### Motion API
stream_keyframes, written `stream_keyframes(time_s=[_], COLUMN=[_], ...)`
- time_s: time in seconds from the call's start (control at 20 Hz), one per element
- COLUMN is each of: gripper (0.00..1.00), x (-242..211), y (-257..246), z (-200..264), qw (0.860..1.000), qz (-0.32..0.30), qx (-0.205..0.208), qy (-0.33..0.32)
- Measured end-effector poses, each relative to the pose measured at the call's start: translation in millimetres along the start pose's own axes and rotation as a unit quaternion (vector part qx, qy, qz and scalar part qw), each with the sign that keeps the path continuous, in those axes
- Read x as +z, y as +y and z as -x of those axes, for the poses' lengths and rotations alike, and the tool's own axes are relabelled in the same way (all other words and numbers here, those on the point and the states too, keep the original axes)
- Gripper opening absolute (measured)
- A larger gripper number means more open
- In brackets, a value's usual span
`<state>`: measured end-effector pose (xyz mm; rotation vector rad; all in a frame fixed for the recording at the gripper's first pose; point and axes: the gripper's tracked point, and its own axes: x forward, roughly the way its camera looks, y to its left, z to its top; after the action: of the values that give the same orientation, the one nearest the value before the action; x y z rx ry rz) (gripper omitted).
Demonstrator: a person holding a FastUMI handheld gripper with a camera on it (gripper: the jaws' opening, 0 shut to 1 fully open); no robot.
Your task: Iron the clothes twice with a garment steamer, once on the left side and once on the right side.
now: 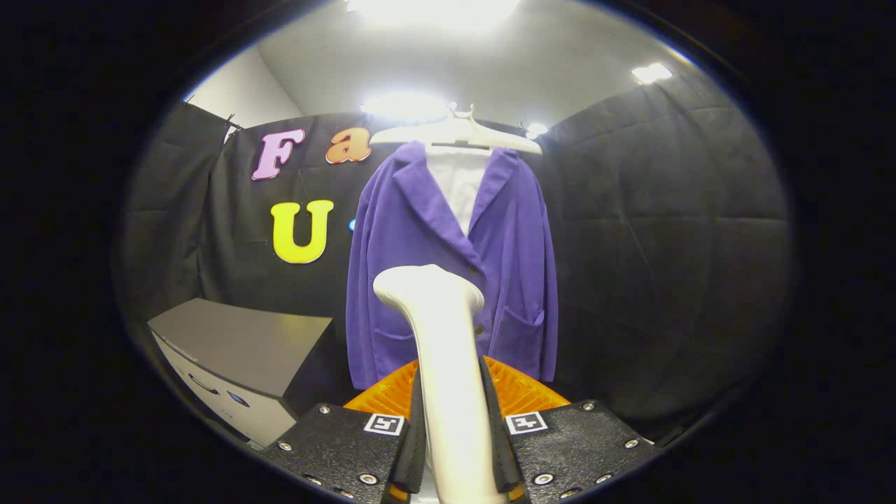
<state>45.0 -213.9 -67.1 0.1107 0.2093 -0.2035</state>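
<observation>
My tool [458,448] is pinching the white garment steamer [441,350] upright between both fingers; just beyond its head I see the purple jacket [455,266] hanging on a white hanger [458,133].

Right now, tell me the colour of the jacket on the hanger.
Purple, seen best in the gripper view: the jacket hangs beyond the fingers.

Grey box [238,350] beside orange crate [521,392]

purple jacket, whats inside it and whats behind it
Inside the purple jacket a white shirt shows between the lapels, both on a white hanger. Behind it is black cloth wall; the steamer in the jaws covers the lower front.
</observation>
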Motion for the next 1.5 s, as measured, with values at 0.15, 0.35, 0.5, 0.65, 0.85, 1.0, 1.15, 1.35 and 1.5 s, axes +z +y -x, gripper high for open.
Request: stream_keyframes(time_s=[0.15,0.35,0.5,0.65,0.85,1.0,1.15,1.35,1.5], gripper=[0.38,0.38,0.38,0.38,0.38,0.38,0.38,0.38,0.38], x=[47.4,86.3,107.3,120.6,126.5,131.8,140.4,151.9,155.5], y=[-19.3,-47.0,-63.8,-69.4,-70.3,-70.7,-72.9,-78.2,-88.1], z=[-8.5,-25.8,-46.1,-69.3,-103.3,-122.9,-133.5,-140.2,-145.2], qw=[0.998,0.991,0.986,0.983,0.981,0.982,0.981,0.98,0.979], qz=[-0.038,-0.06,-0.051,-0.033,-0.011,0.002,0.011,0.021,0.017], qx=[-0.027,-0.077,-0.115,-0.143,-0.156,-0.149,-0.14,-0.128,-0.122], qy=[-0.049,-0.09,-0.108,-0.114,-0.117,-0.119,-0.132,-0.153,-0.161])
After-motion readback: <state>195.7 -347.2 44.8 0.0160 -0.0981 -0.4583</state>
